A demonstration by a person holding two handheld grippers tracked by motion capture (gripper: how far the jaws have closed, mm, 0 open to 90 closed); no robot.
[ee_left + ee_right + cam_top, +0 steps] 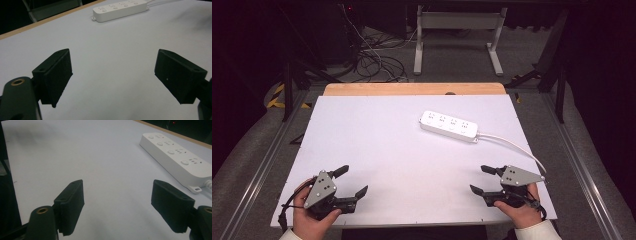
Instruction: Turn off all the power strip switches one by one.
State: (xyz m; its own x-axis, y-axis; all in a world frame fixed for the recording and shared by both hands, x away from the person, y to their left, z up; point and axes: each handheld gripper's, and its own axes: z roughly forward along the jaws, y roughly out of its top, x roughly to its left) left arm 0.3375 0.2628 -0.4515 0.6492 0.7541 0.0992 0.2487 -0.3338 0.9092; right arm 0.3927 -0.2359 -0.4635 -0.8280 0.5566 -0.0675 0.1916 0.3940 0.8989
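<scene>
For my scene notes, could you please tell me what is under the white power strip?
The power strip lies flat on the white table sheet, its cable trailing off the right edge. Bare sheet shows all around it; the patch directly beneath is covered.

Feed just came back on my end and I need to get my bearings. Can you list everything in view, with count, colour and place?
power strip: one, white, far right part of the table, four socket groups, nothing plugged in
power strip cable: one, white, runs from the strip's right end off the table's right edge
table: one, white top, wooden strip along its far edge
cables: a tangle, dark and white, on the floor beyond the table
metal frame: one, light grey, on the floor beyond the table
left gripper: one, black with grey plate, near left corner, jaws open, holding nothing
right gripper: one, black with grey plate, near right corner, jaws open, holding nothing
</scene>
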